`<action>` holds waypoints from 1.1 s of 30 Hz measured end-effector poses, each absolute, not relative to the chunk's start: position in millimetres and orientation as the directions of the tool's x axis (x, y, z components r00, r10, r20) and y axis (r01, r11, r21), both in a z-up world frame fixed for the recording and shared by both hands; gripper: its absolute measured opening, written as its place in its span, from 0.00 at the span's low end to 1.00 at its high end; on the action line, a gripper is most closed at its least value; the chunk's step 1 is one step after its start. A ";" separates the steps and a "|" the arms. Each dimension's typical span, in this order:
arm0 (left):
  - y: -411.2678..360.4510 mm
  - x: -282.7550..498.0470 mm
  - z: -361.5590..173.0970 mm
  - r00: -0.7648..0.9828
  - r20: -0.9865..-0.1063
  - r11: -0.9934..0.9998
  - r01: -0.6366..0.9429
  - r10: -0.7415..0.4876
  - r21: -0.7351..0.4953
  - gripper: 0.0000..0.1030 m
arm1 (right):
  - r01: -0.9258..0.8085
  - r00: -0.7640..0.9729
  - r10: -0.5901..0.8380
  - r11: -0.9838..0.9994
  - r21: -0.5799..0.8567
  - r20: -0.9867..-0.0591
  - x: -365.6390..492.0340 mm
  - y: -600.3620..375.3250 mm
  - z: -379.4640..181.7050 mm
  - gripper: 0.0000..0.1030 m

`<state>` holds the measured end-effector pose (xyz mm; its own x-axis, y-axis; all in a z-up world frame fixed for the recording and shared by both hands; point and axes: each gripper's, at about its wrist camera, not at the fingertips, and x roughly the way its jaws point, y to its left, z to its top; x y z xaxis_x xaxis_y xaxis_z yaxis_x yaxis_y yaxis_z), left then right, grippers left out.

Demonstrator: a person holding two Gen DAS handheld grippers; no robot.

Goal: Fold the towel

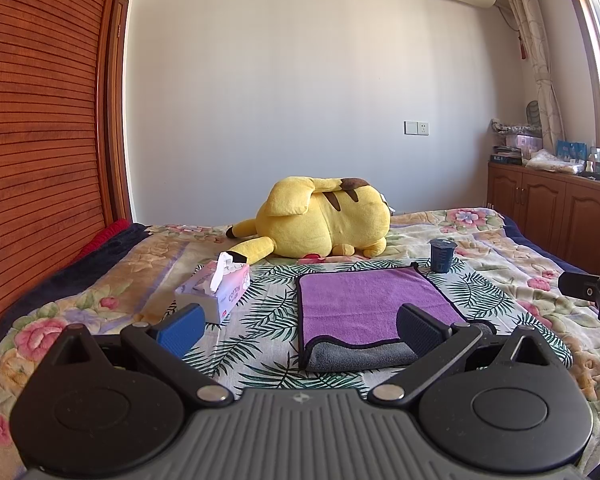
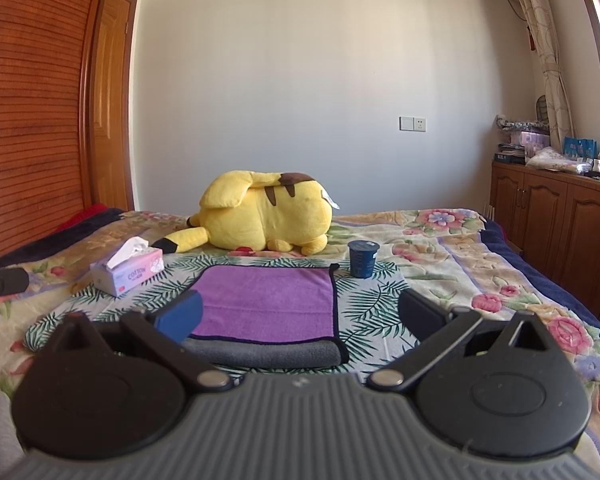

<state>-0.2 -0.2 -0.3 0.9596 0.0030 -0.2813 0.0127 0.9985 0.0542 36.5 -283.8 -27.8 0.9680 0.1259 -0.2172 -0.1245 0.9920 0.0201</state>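
Observation:
A purple towel with a grey underside lies folded flat on the leaf-print cloth on the bed; its grey fold faces me. It also shows in the right wrist view. My left gripper is open and empty, held just in front of the towel's near edge, its right finger over the towel's near right corner. My right gripper is open and empty, also just short of the near edge, its left finger over the near left corner.
A tissue box stands left of the towel. A dark blue cup stands at its far right corner. A yellow plush toy lies behind it. Wooden cabinets line the right wall.

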 end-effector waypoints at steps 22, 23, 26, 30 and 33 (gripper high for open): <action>-0.2 -0.2 -0.3 0.959 -0.282 0.998 0.012 0.003 0.054 0.81 | -0.124 0.968 0.125 0.992 0.018 -0.217 36.8 -281.8 -26.6 1.00; -0.2 -0.2 -0.2 0.959 -0.282 0.999 0.013 0.003 0.053 0.81 | -0.124 0.968 0.124 0.992 0.018 -0.218 36.9 -282.0 -26.8 1.00; -0.2 -0.2 -0.3 0.959 -0.282 0.998 0.013 0.003 0.054 0.81 | -0.124 0.968 0.125 0.992 0.017 -0.218 37.0 -281.9 -27.0 1.00; -0.1 -0.2 -0.3 0.959 -0.282 0.998 0.013 0.003 0.054 0.81 | -0.124 0.968 0.124 0.992 0.017 -0.218 37.1 -281.5 -27.2 1.00; -0.3 0.1 -0.7 0.958 -0.286 0.998 0.014 0.003 0.056 0.81 | -0.122 0.968 0.122 0.992 0.015 -0.220 38.1 -281.9 -27.3 1.00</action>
